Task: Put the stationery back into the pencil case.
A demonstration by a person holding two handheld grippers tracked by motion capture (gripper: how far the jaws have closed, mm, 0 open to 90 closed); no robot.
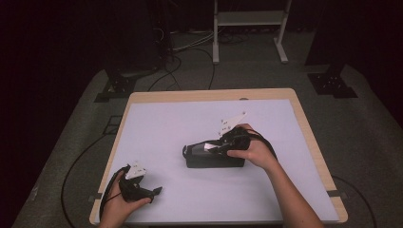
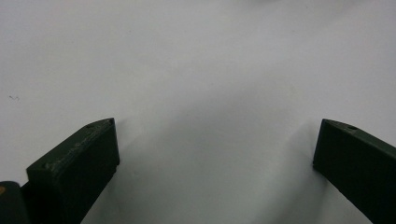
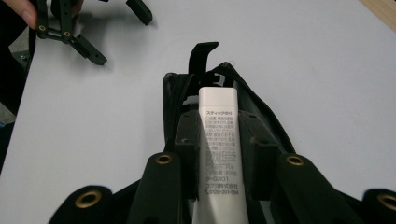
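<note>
A black zip pouch (image 1: 211, 156) lies open on the white table cover (image 1: 180, 128) at mid-table. My right gripper (image 1: 219, 147) is shut on a white glue stick (image 3: 218, 149) with printed text, its far end inside the pouch's mouth (image 3: 212, 81). In the high view the stick (image 1: 209, 147) shows as a pale patch on top of the pouch. My left gripper (image 1: 154, 192) rests near the table's front left corner. Its jaws stand wide apart over the bare white cover (image 2: 210, 93), with nothing between them. The right gripper view shows the left gripper (image 3: 121, 35) at top left.
The table's wooden edge (image 1: 311, 137) runs along the right side. Black cables (image 1: 76, 166) trail over the grey floor to the left. A white frame stand (image 1: 249, 28) and dark tripod feet (image 1: 116, 85) sit beyond the far edge.
</note>
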